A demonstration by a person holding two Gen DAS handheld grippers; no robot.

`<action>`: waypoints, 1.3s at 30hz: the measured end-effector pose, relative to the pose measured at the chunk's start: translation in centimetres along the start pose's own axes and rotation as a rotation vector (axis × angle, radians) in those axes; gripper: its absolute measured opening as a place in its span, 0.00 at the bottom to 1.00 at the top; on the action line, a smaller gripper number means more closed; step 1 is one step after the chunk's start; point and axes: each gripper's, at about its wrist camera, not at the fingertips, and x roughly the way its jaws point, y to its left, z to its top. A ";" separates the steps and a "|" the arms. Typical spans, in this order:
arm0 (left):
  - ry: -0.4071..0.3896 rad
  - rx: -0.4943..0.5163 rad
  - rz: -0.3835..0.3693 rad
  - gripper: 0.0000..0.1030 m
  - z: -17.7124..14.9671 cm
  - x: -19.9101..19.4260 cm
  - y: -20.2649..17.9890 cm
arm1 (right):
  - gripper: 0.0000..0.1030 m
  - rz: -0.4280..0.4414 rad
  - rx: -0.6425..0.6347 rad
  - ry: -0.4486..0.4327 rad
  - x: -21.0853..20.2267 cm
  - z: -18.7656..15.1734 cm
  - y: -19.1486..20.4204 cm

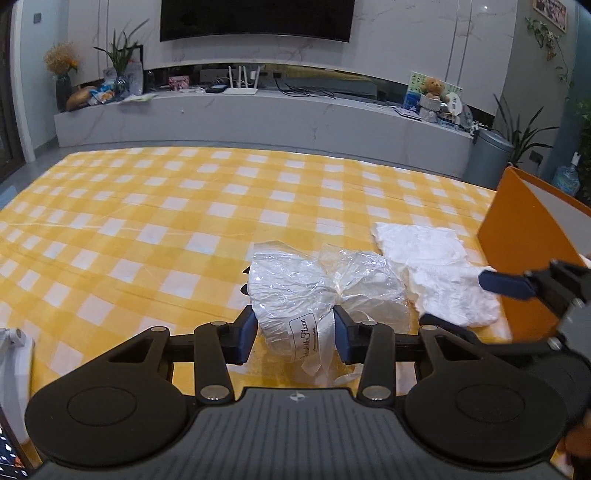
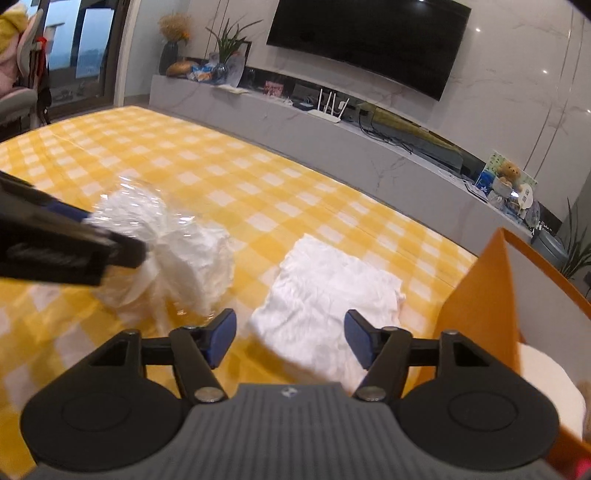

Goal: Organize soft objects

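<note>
Gripped between the blue pads of the left tongs [image 1: 295, 332], a plastic-wrapped white bundle [image 1: 325, 291] with a ribbon and a printed label rests on the desk [image 1: 147, 229], which wears a yellow-and-white checked cloth. Both pads press into the bundle's near end, pinching the wrap at its tied waist. At about three o'clock from the bundle, just beside it, lies a folded white cloth [image 1: 436, 266], flat on the checks. Over that cloth's near edge the right tongs [image 2: 290, 338] stand open, nothing between their pads, the cloth [image 2: 332, 291] showing through the gap. Farther toward three o'clock, an orange box [image 2: 491, 295] stands on the desk with something white and rounded inside it. Beyond the desk, at twelve o'clock, a grey media bench [image 1: 258, 114] runs under a wall-mounted television [image 1: 255, 18].
</note>
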 end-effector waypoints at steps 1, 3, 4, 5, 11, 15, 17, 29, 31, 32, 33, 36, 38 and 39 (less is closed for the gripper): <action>-0.002 0.000 0.011 0.47 0.0 0.1 0.0 | 0.63 -0.012 0.001 0.007 0.7 0.2 0.0; 0.006 -0.007 0.014 0.47 0.2 0.7 0.1 | 0.63 -0.030 0.014 0.017 2.0 0.5 -0.3; 0.010 -0.008 0.018 0.47 0.2 0.9 0.1 | 0.63 -0.033 0.024 0.019 2.4 0.6 -0.4; 0.009 -0.007 0.023 0.47 0.2 1.0 0.1 | 0.63 -0.037 0.028 0.024 2.9 0.7 -0.4; -0.013 -0.011 -0.009 0.47 1.3 1.3 -0.7 | 0.65 -0.062 0.001 0.040 4.6 1.0 -0.2; -0.031 -0.023 -0.009 0.47 2.1 1.5 -0.9 | 0.73 -0.065 -0.050 0.007 4.5 2.2 -0.5; -0.025 -0.029 -0.009 0.47 2.1 1.8 -0.8 | 0.73 -0.049 -0.040 0.034 5.4 2.6 -1.2; -0.009 -0.022 -0.018 0.47 1.6 2.2 -0.9 | 0.47 0.053 0.121 0.121 7.8 2.5 -2.9; -0.010 -0.023 -0.024 0.47 1.6 2.1 -0.9 | 0.42 0.062 0.146 0.127 7.8 2.5 -3.0; -0.010 -0.024 -0.028 0.47 1.6 2.1 -0.9 | 0.38 0.060 0.152 0.129 7.7 2.5 -3.1; -0.010 -0.023 -0.032 0.47 1.6 2.0 -1.0 | 0.37 0.062 0.164 0.131 7.7 2.5 -3.2; -0.016 -0.008 -0.036 0.46 1.7 2.0 -1.3 | 0.21 0.063 0.211 0.137 7.3 2.5 -3.9; -0.019 -0.005 -0.047 0.46 1.7 1.9 -1.2 | 0.17 0.071 0.232 0.143 6.8 2.6 -4.2; -0.020 -0.006 -0.050 0.46 1.7 1.8 -1.2 | 0.16 0.073 0.225 0.138 6.3 2.7 -4.0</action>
